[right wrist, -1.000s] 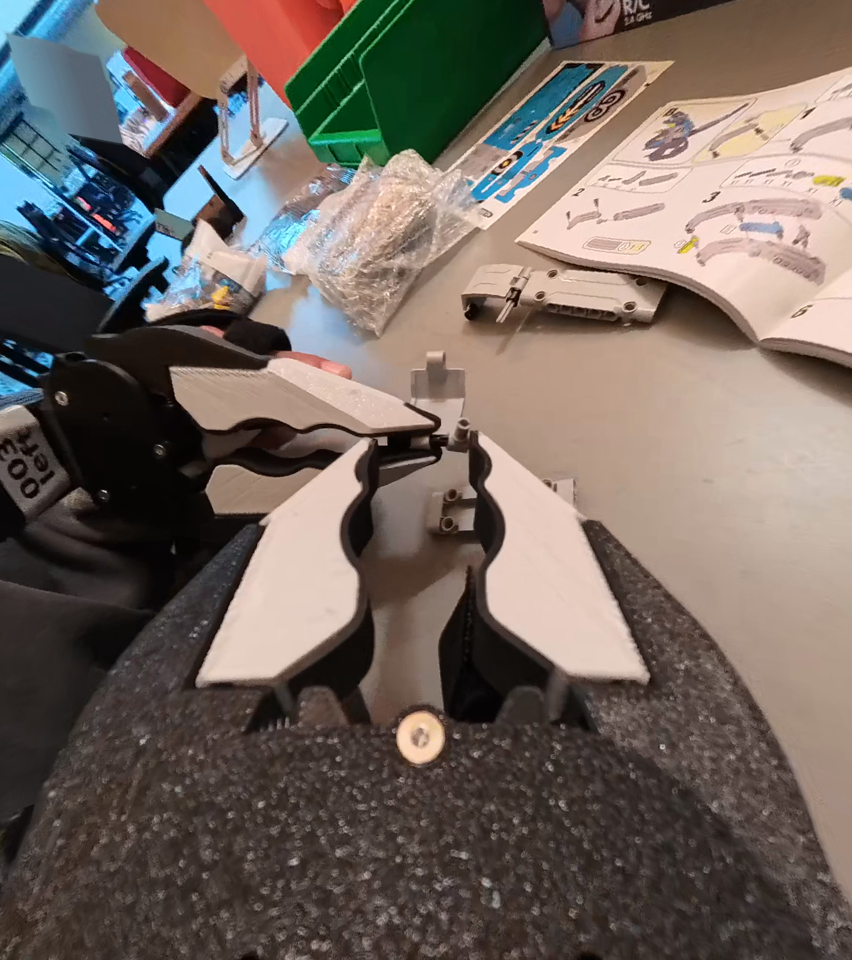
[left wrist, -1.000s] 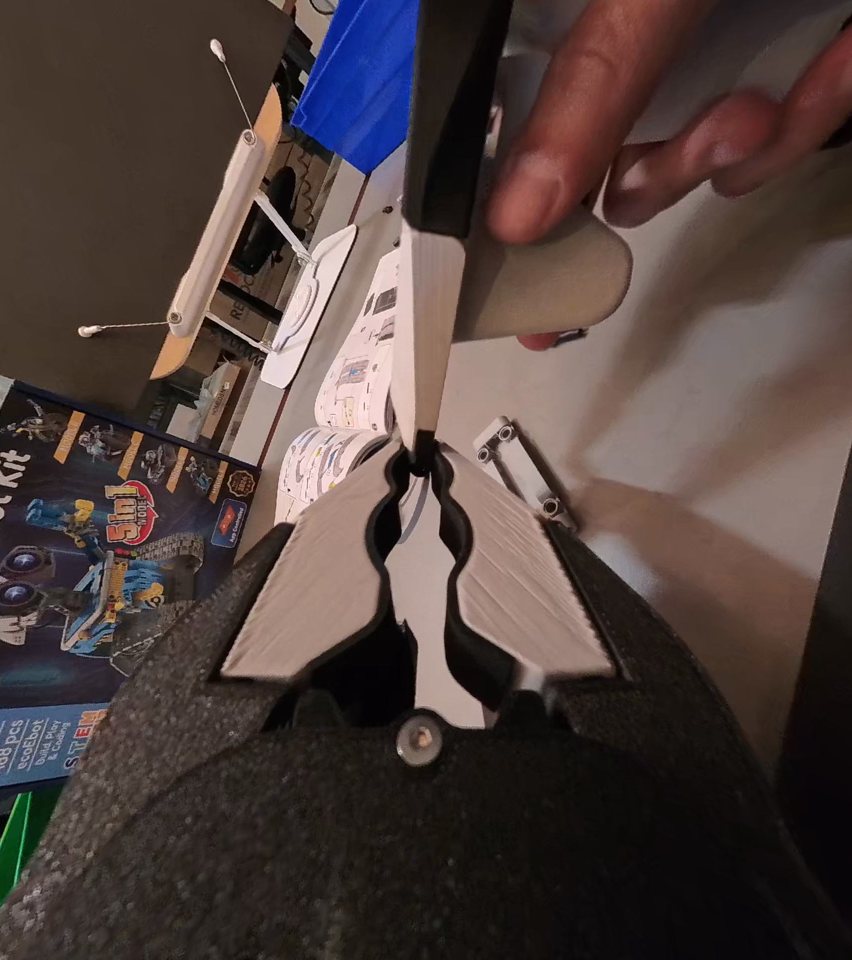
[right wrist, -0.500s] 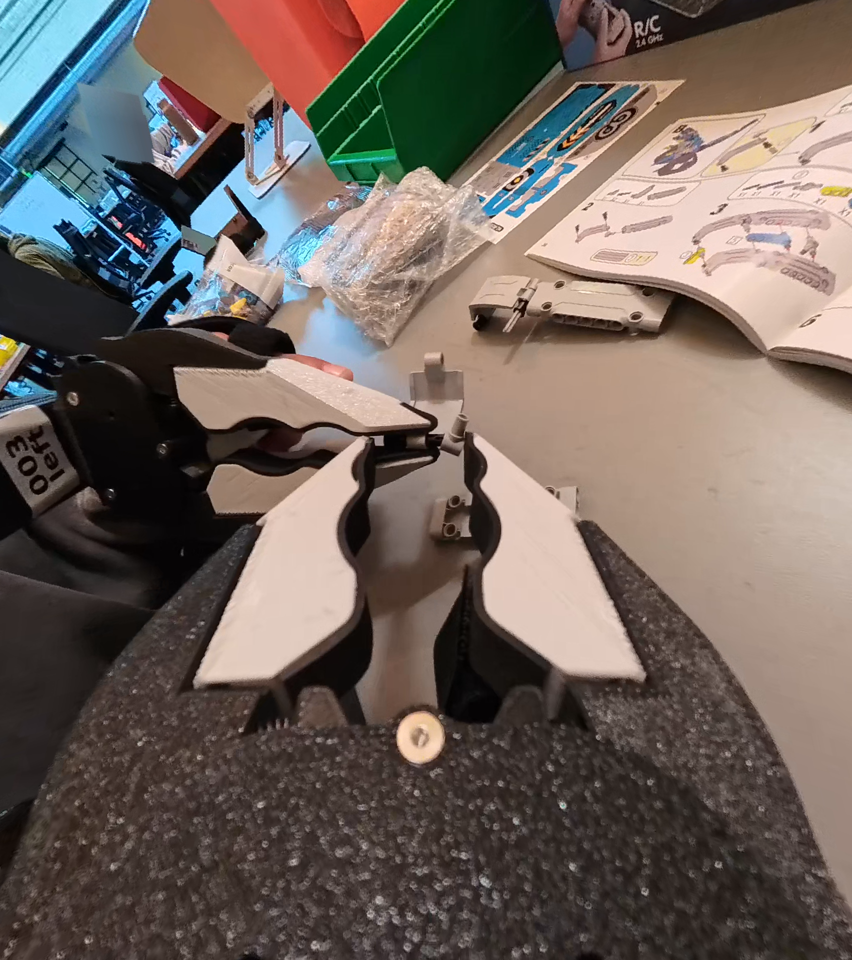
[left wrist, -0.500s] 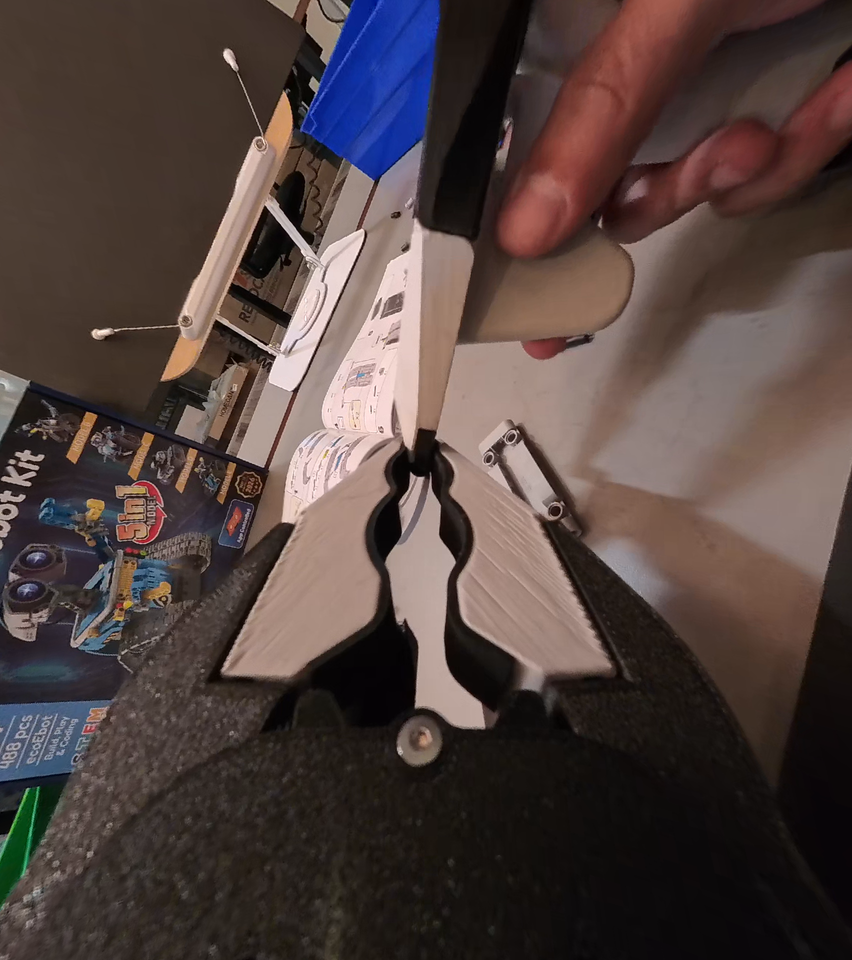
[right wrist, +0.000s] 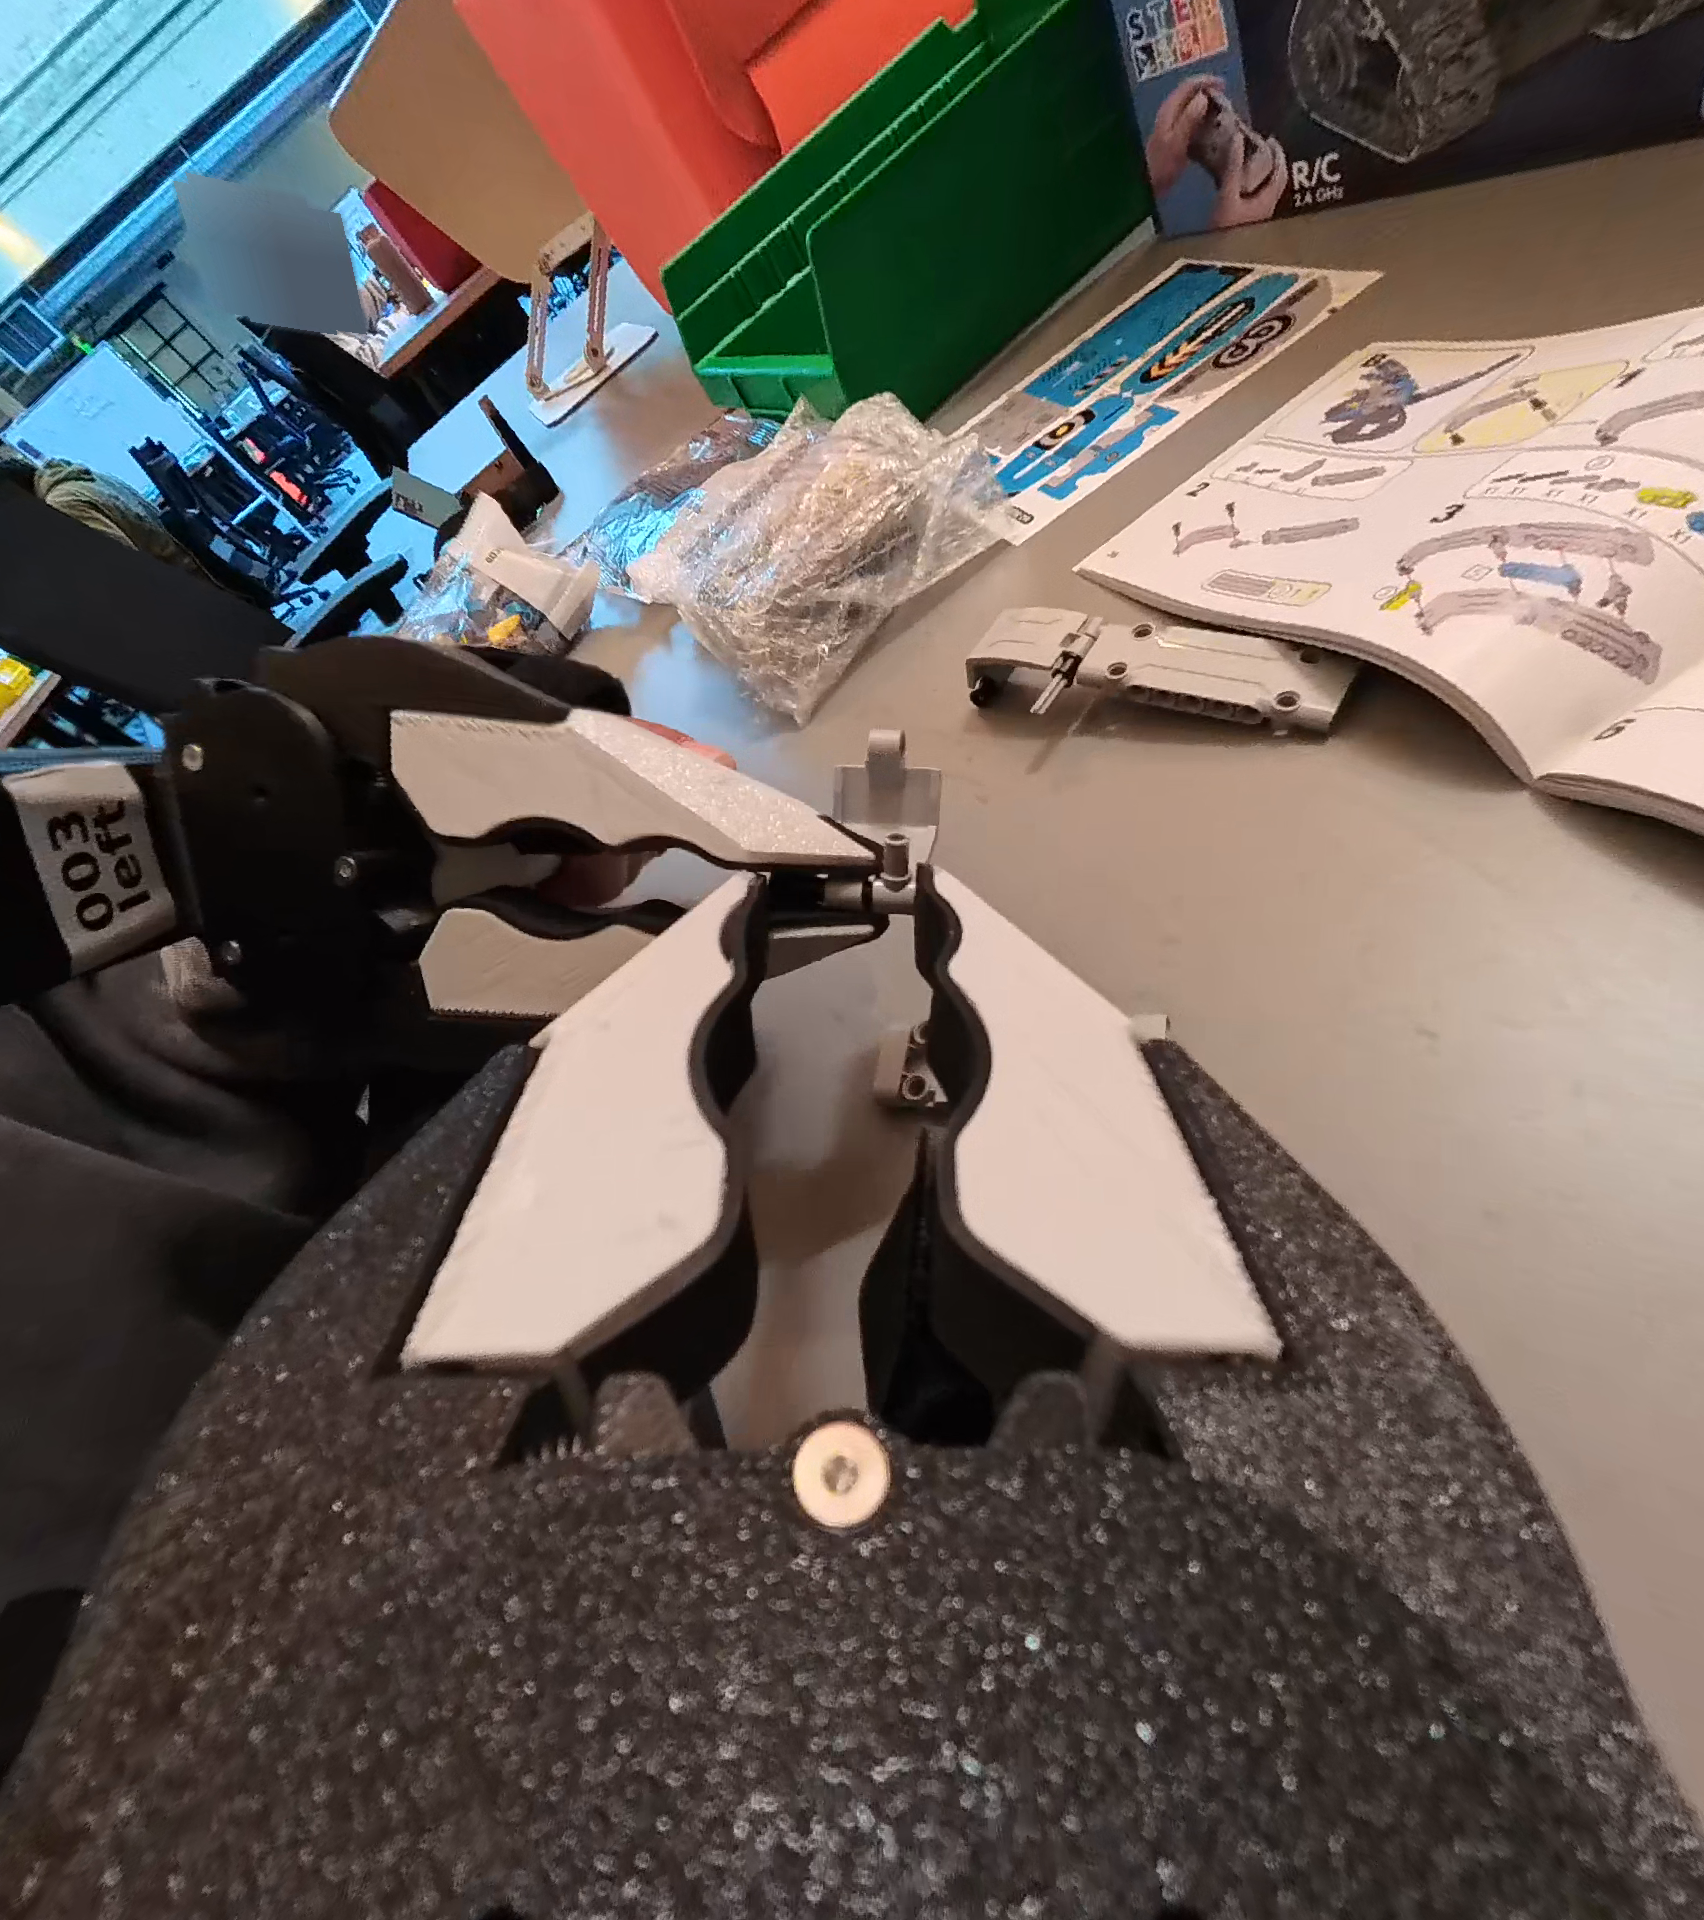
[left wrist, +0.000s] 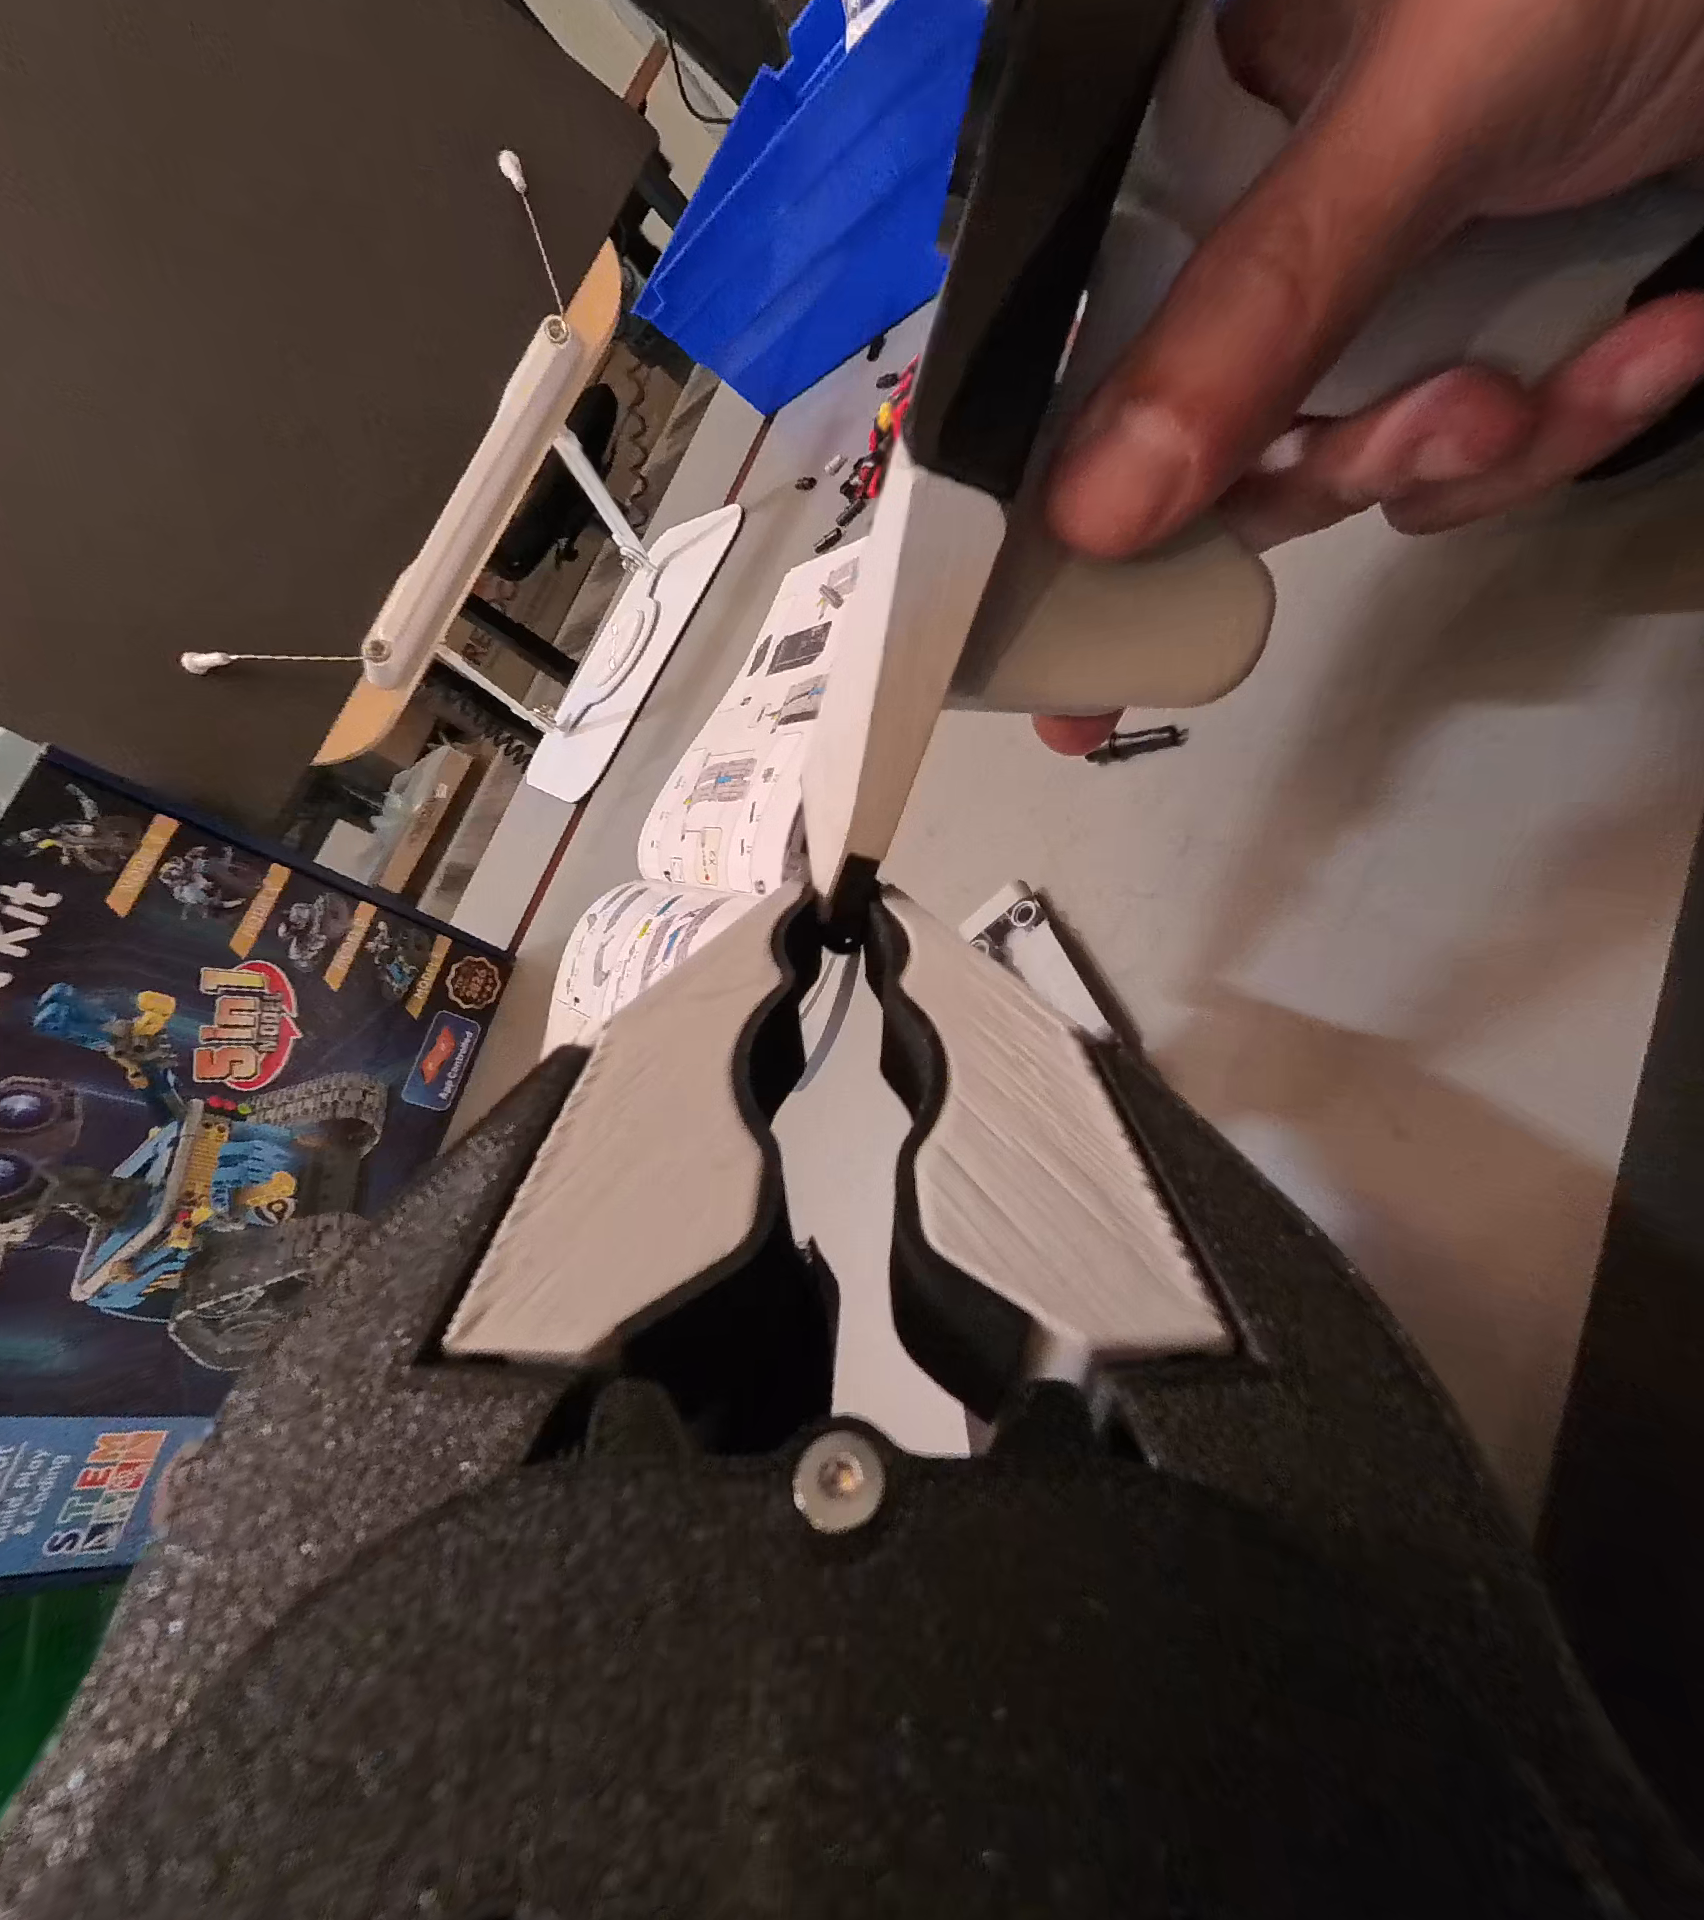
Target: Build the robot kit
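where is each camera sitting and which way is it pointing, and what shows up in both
Left wrist view: on the left hand-held gripper, rolled sideways, looking along the grey table toward the kit box; a hand holds the right hand-held gripper.
Right wrist view: on the right hand-held gripper, facing the booklet and green bin; a dark sleeve shows at left.
Shared: both tips meet at a small grey pin piece; table, booklet.

The right gripper (right wrist: pixel 832 883) has spread its fingers a little wider; its right fingertip (right wrist: pixel 926 883) now touches the small grey connector (right wrist: pixel 892 873) pinched in the left gripper (right wrist: pixel 853 883). Both wrist views have shifted slightly, the hand (left wrist: pixel 1399 312) looming nearer.
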### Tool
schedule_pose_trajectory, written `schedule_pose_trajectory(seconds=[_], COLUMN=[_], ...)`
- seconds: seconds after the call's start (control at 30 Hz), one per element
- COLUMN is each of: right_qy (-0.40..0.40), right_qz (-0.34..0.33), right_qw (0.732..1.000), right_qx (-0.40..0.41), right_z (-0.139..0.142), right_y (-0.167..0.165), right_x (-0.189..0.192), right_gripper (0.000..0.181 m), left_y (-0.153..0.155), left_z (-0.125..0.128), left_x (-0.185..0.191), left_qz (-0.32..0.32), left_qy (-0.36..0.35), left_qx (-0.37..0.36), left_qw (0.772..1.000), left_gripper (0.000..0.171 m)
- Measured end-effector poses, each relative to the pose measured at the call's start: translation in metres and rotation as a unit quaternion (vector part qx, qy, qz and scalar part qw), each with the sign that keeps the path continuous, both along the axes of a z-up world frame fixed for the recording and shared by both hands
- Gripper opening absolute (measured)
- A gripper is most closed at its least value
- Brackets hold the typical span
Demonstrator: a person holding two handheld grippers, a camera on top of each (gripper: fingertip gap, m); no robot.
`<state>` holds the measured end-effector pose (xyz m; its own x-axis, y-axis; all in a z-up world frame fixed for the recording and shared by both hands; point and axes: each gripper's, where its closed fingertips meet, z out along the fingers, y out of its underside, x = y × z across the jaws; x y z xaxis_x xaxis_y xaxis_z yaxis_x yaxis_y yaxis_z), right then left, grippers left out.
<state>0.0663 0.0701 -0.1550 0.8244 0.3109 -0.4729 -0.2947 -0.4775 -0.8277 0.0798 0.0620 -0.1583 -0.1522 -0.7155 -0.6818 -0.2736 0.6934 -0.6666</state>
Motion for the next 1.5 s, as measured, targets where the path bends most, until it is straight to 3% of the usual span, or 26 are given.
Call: schedule_pose_trajectory(seconds=[0.13, 0.17, 0.27, 0.33, 0.47, 0.8, 0.97, 1.0, 1.07, 1.5], right_qy=[0.020, 0.035, 0.139, 0.203, 0.172, 0.211, 0.220, 0.229, 0.232, 0.177], right_qz=[0.007, 0.010, 0.064, 0.105, 0.128, 0.155, 0.161, 0.162, 0.165, 0.146], right_qw=[0.999, 0.998, 0.987, 0.972, 0.974, 0.961, 0.959, 0.957, 0.957, 0.972], right_qx=[0.025, 0.048, 0.043, 0.056, 0.072, 0.084, 0.076, 0.076, 0.065, 0.053], right_z=[0.008, 0.016, 0.025, 0.038, 0.040, 0.051, 0.049, 0.051, 0.048, 0.035], right_y=[-0.001, -0.002, -0.014, -0.021, -0.024, -0.031, -0.032, -0.032, -0.032, -0.027], right_x=[0.006, 0.011, 0.015, 0.009, -0.004, -0.009, -0.011, -0.011, -0.011, -0.012], right_gripper=[0.021, 0.029, 0.033, 0.023, 0.020, 0.006, 0.008, 0.016, 0.008, 0.005], left_y=[-0.003, -0.005, -0.010, -0.014, -0.026, -0.034, -0.035, -0.037, -0.039, -0.033], left_z=[0.005, 0.009, 0.034, 0.039, 0.047, 0.041, 0.038, 0.036, 0.034, 0.024], left_x=[-0.001, -0.003, -0.010, -0.012, -0.018, -0.021, -0.024, -0.024, -0.025, -0.023], left_qz=[-0.032, -0.048, -0.094, -0.116, -0.161, -0.194, -0.208, -0.210, -0.214, -0.192], left_qy=[-0.002, -0.005, -0.042, -0.045, -0.045, 0.011, 0.040, 0.049, 0.055, 0.076], left_qx=[-0.086, -0.125, -0.235, -0.277, -0.322, -0.426, -0.464, -0.466, -0.463, -0.465], left_qw=[0.996, 0.991, 0.967, 0.953, 0.932, 0.884, 0.860, 0.858, 0.858, 0.861], left_gripper=[0.005, 0.006, 0.005, 0.006, 0.006, 0.007, 0.005, 0.005, 0.005, 0.004])
